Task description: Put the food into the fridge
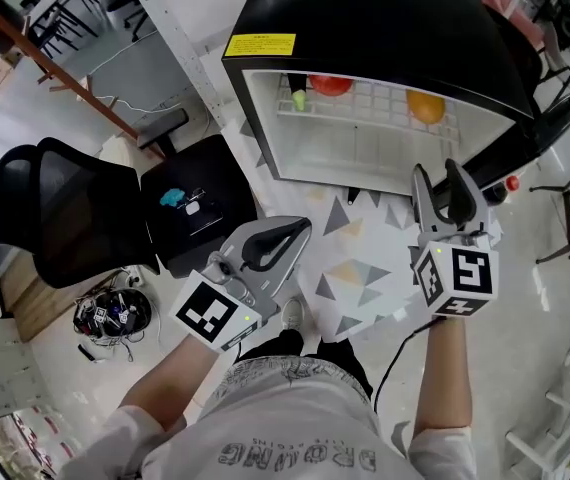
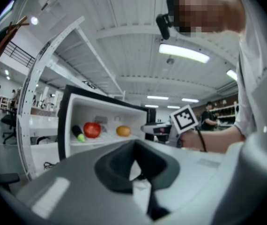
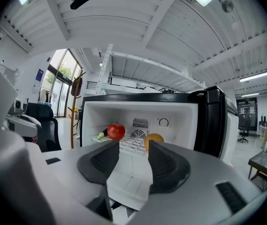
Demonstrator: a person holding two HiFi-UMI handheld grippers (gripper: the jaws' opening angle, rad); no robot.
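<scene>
In the head view, all the food that I can see is in the fridge point(image 1: 385, 28), ahead of both tools. A red fruit point(image 1: 331, 85), an orange point(image 1: 425, 106) and a dark vegetable with a green end point(image 1: 297, 93) lie on the wire shelf point(image 1: 375, 103). The left tool point(image 1: 300, 230) has its jaws together and carries nothing. The right tool point(image 1: 435, 173) has its jaws apart, with nothing between them. The open door point(image 1: 525, 138) stands just right of the right tool, and I think a careless swing could knock it. A black chair point(image 1: 75, 218) is left of the left tool, and a tangle of cables point(image 1: 115, 313) lies behind it on the floor, where a step back could catch it.

In the left gripper view, the closed pads point at the fridge's open front, and nothing stands between. The round fruits could roll if a tool bumps the shelf.

In the right gripper view, the shelf shows through the gap of the jaws, and the door edge is close on the right. If the door is to be closed, I judge that the right tool must first come clear of it.
</scene>
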